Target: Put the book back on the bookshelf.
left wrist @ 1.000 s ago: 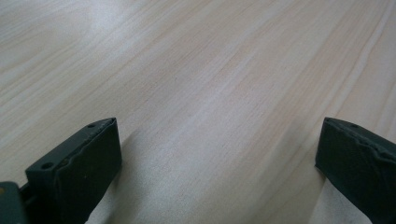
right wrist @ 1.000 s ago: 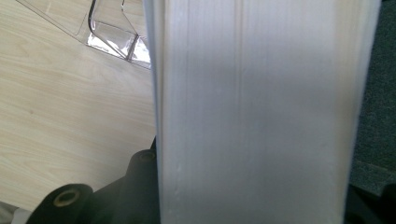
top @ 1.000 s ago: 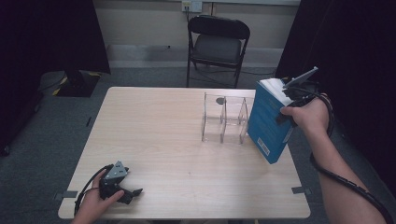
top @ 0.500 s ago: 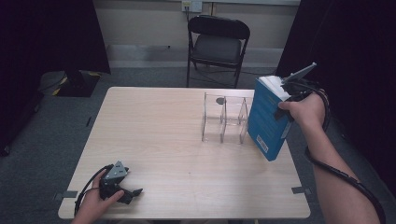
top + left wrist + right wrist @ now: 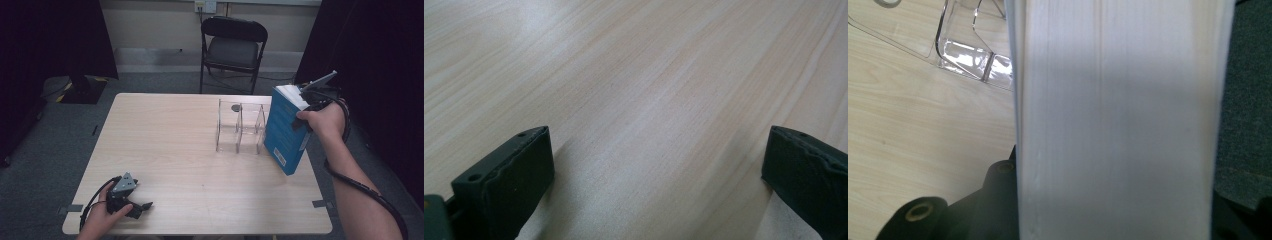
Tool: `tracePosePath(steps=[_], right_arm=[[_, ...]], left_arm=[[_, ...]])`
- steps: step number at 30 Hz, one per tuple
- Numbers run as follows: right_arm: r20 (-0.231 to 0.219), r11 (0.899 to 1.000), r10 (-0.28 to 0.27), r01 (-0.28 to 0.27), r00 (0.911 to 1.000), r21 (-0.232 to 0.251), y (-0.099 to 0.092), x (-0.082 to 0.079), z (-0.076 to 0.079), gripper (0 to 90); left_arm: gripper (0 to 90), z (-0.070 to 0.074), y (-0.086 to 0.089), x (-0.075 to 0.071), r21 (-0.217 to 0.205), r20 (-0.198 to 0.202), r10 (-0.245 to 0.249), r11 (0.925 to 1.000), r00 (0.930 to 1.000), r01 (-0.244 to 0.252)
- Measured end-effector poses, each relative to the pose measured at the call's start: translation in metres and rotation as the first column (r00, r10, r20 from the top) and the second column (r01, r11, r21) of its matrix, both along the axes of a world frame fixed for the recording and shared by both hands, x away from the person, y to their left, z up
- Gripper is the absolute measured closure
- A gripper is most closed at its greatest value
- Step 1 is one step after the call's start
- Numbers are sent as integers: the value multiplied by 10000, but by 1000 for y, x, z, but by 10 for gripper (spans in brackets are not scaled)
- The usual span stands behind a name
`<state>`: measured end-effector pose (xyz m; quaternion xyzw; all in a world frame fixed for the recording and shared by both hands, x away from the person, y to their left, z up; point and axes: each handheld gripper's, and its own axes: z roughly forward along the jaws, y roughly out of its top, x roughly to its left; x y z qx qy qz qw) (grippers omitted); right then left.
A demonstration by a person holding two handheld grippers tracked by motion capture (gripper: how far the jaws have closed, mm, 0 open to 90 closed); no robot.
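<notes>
The right gripper's (image 5: 306,107) fingers are clamped on a blue book (image 5: 285,131), one on each cover; in the right gripper view the white page block (image 5: 1113,120) stands between the two black fingers (image 5: 993,200), which press against its sides. The book is held in the air at the worktop's (image 5: 175,145) right edge, tilted, with its page edge turned up and to the right and its lower corner hanging just over the worktop's rim. It sits just right of a clear rack (image 5: 241,126) with upright dividers, which stands on the right half of the worktop; whether the cover touches the rack is hard to tell from above. A small dark round thing (image 5: 236,107) lies at the rack's far side.

The left gripper (image 5: 136,207) rests at the worktop's near left corner, in the person's left hand (image 5: 102,215), well apart from the book and rack. Its fingers (image 5: 506,180) stand wide apart with bare wood grain between them, holding nothing.

A black folding chair (image 5: 232,47) stands beyond the worktop's far edge on grey floor, with dark curtains to either side.
</notes>
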<state>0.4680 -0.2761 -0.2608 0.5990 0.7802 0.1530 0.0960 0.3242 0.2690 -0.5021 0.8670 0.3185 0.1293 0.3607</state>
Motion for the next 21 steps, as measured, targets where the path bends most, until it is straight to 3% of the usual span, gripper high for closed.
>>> tracePosePath(steps=[4, 8, 14, 18, 21], right_arm=[[-135, 9999, -96, 97, 9999, 93, -3, -1, -3, 617], [243, 9994, -303, 300, 9992, 149, -4, 0, 1, 618], [344, 9989, -465, 463, 9983, 85, 0, 7, 7, 619], [131, 9989, -434, 432, 9990, 196, 3, 6, -2, 617], [203, 9975, -458, 446, 9987, 548, 2, -1, -5, 616]], left_arm=[[0, 0, 0, 0, 3, -3, 1, 10000, 10000, -1], [0, 0, 0, 0, 1, -3, 7, 10000, 10000, -7], [0, 0, 0, 0, 2, -1, -9, 10000, 10000, 9], [0, 0, 0, 0, -34, 3, -30, 10000, 10000, 30], [0, 0, 0, 0, -27, 6, -32, 10000, 10000, 32]])
